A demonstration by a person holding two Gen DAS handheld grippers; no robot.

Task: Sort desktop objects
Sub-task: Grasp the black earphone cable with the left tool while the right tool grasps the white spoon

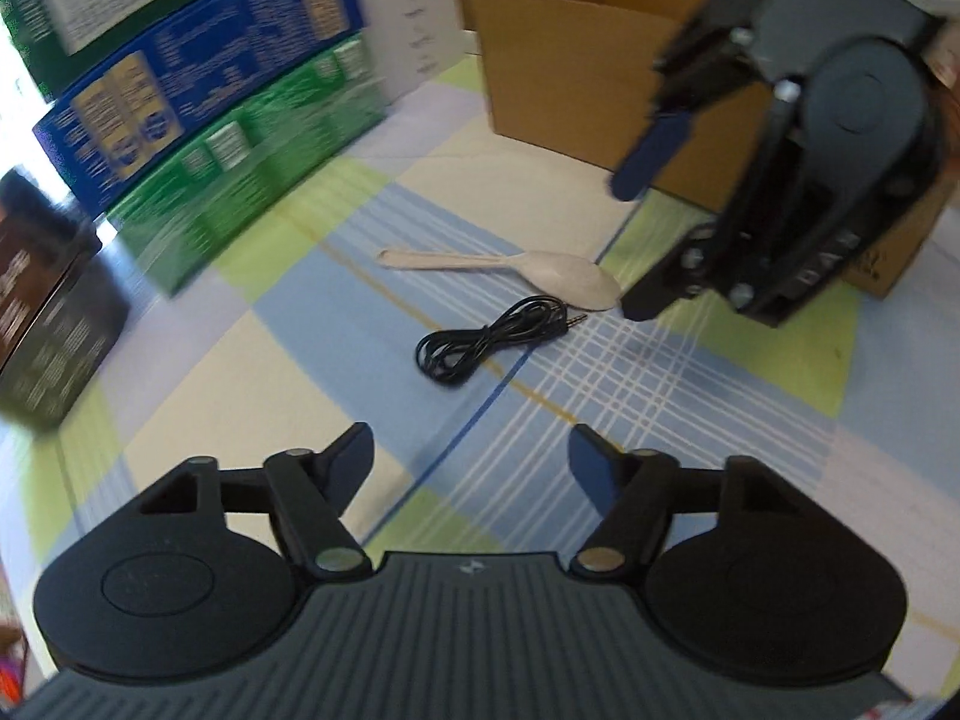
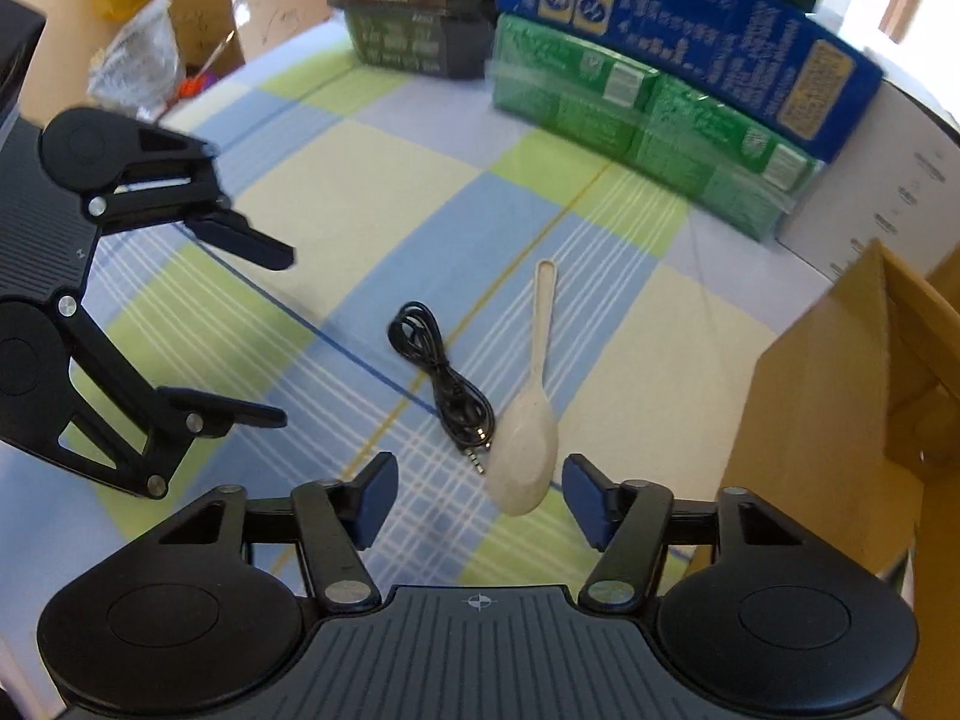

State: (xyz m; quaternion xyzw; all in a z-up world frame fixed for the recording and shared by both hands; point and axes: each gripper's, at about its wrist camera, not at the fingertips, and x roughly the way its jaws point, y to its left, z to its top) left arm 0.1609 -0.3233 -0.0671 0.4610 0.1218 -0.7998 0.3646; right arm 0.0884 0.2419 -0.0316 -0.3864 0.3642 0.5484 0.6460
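Observation:
A beige plastic spoon (image 1: 528,273) (image 2: 531,420) lies on the checked tablecloth. A coiled black audio cable (image 1: 486,342) (image 2: 441,381) lies beside it, its plug near the spoon's bowl. My left gripper (image 1: 471,468) is open and empty, a little short of the cable; it also shows at the left of the right wrist view (image 2: 288,336). My right gripper (image 2: 480,495) is open, its fingers either side of the spoon's bowl, just above it. It shows in the left wrist view (image 1: 627,246) at the right, over the spoon's bowl.
An open cardboard box (image 1: 576,54) (image 2: 840,408) stands beyond the spoon. Stacked green (image 1: 240,162) (image 2: 648,126) and blue (image 1: 192,90) (image 2: 690,30) cartons line the table's side, with dark boxes (image 1: 42,312) (image 2: 408,6) next to them. Bags and cardboard (image 2: 180,30) lie off the table.

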